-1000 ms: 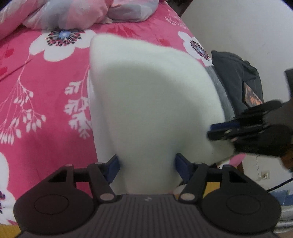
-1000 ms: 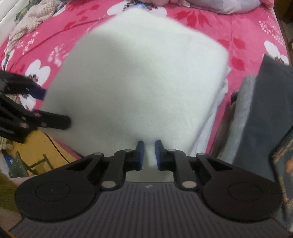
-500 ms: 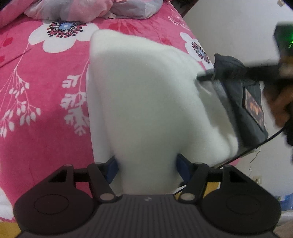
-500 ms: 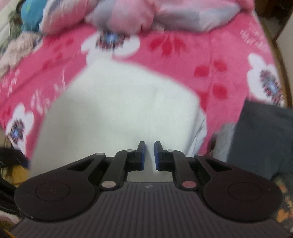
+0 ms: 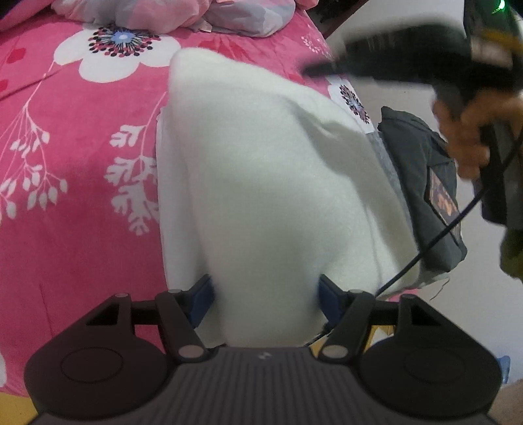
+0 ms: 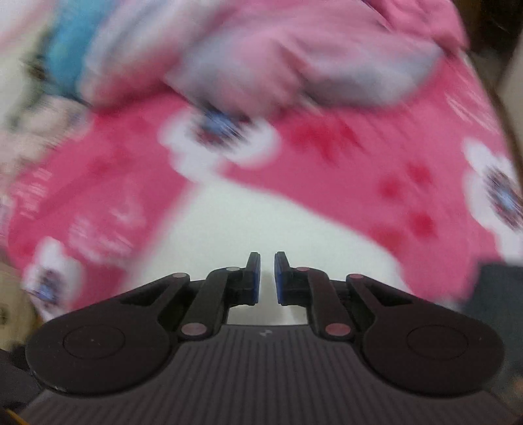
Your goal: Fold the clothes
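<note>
The left gripper's (image 5: pixel 264 297) jaws stood spread around a thick bunch of the white fleecy garment (image 5: pixel 261 183), the blue pads (image 5: pixel 202 299) pressing its two sides. The right gripper's (image 6: pixel 267 278) jaws were nearly pressed together; a narrow gap showed between them, and whether any cloth lay in it could not be told, that view being blurred. The garment lay on the pink flower-printed bedspread (image 5: pixel 75 202), with its near end lifted in the left gripper. Just beside the garment's right edge lay a folded dark grey garment with an orange print (image 5: pixel 421 183). Above that, a hand (image 5: pixel 470 130) held the right gripper over the garment's far right corner. Beyond the garment's far edge lay crumpled pink and grey bedding (image 5: pixel 183 13).
</note>
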